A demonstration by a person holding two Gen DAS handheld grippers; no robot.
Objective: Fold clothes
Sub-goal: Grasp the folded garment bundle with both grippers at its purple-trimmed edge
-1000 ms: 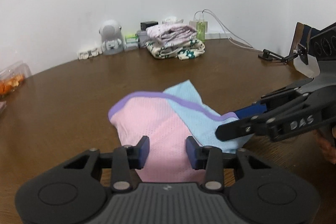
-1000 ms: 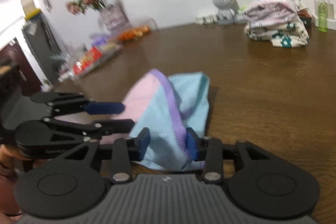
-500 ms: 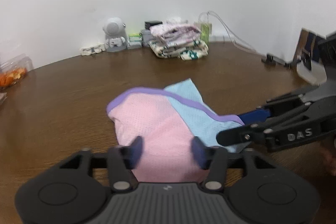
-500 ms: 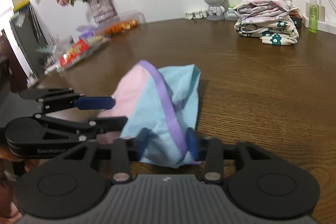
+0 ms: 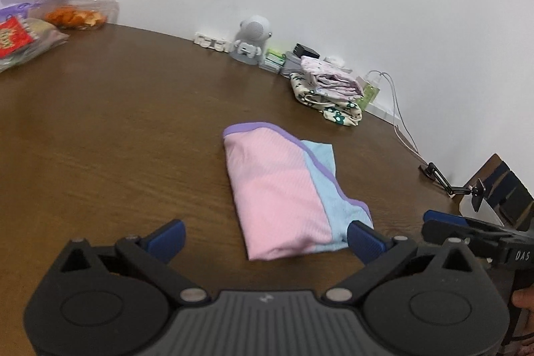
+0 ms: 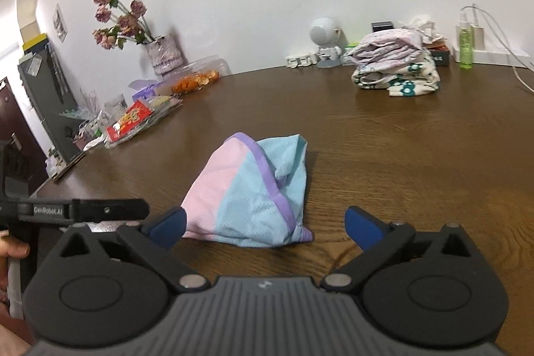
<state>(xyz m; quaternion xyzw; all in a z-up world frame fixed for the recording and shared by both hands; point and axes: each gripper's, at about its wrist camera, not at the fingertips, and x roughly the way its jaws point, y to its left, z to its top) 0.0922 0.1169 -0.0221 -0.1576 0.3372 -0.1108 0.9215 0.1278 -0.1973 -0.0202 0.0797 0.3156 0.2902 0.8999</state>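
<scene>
A folded pink and light-blue garment with purple trim (image 5: 283,189) (image 6: 253,189) lies flat on the brown wooden table (image 5: 116,139) (image 6: 417,155). My left gripper (image 5: 267,239) stands open just short of its near edge, nothing between the fingers. My right gripper (image 6: 263,227) is open too, a little back from the garment's near edge. The right gripper (image 5: 467,232) shows at the right edge of the left wrist view. The left gripper (image 6: 100,211) pokes in at the left of the right wrist view, held by a hand (image 6: 13,251).
A stack of folded clothes (image 5: 328,92) (image 6: 397,69) sits at the table's far side by a small white robot figure (image 5: 252,37) (image 6: 325,42), a green bottle (image 6: 466,40) and cables. Snack packets (image 6: 133,120), a fruit box (image 5: 78,14) and a flower vase (image 6: 163,54) line the left side.
Both grippers have opened, let go of the garment and pulled back. The garment now lies folded flat on the table.
</scene>
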